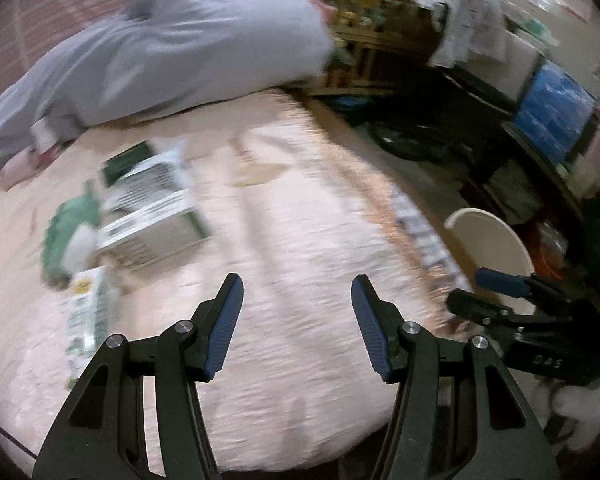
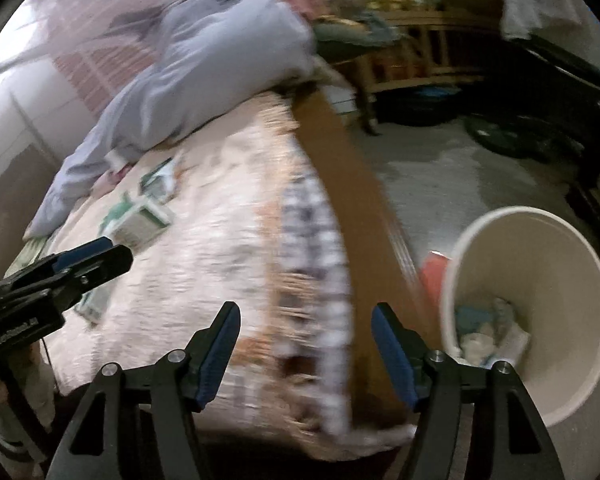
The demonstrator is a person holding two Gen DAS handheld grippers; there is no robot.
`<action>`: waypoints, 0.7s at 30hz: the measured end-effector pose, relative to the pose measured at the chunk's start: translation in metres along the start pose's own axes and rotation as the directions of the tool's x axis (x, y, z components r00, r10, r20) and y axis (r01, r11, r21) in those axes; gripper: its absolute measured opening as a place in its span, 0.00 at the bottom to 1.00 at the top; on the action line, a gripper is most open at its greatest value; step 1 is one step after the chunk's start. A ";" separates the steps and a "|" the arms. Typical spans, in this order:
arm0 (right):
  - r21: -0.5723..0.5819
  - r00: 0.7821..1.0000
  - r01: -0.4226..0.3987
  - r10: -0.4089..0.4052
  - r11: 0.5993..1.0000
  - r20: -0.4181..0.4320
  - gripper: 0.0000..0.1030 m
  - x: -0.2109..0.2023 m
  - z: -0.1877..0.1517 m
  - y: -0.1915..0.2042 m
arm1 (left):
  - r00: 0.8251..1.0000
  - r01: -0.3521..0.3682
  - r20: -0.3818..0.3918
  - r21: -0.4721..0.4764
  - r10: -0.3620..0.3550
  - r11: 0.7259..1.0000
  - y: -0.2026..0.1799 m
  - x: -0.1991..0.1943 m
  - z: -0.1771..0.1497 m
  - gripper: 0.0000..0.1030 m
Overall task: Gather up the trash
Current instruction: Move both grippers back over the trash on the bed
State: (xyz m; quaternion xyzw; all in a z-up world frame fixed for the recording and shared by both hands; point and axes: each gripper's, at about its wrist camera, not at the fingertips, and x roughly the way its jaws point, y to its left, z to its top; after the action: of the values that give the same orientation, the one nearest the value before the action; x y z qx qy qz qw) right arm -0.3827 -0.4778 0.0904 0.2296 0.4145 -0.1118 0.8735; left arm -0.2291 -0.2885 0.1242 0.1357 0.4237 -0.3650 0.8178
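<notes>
Blue-padded jaws of the left gripper [image 1: 297,324] stood wide, holding nothing, above the pink bed cover [image 1: 292,240]. Right gripper [image 2: 306,350] jaws were equally wide and empty. Green-and-white cartons [image 1: 148,200] lay ahead-left on the bed; crumpled trash [image 2: 488,332] sat inside the white bin [image 2: 540,248] beside it.

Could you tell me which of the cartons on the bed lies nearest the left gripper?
The narrow white-and-green carton, just beside the left gripper's left finger; the larger box lies farther up the bed.
</notes>
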 end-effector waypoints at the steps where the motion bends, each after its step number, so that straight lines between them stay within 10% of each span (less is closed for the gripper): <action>1: -0.017 1.000 -0.011 0.011 1.000 -0.008 0.66 0.004 0.002 0.009 | 1.000 -0.020 -0.003 -0.018 0.020 1.000 0.015 -0.003 -0.003 0.53; 13: -0.182 0.994 -0.077 0.060 0.980 -0.095 0.68 0.047 0.007 0.091 | 0.974 -0.221 -0.091 -0.184 0.208 0.958 0.136 -0.003 -0.033 0.53; 21: -0.229 0.987 -0.103 0.071 0.968 -0.141 0.68 0.069 0.009 0.119 | 0.969 -0.231 -0.140 -0.215 0.204 0.949 0.160 0.030 -0.045 0.56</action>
State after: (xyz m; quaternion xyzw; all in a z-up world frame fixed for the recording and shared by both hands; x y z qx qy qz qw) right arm -0.2870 -0.3790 0.0792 0.1494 0.4711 -0.0080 0.8693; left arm -0.1306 -0.1673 0.0589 0.1071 0.4925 -0.2126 0.8371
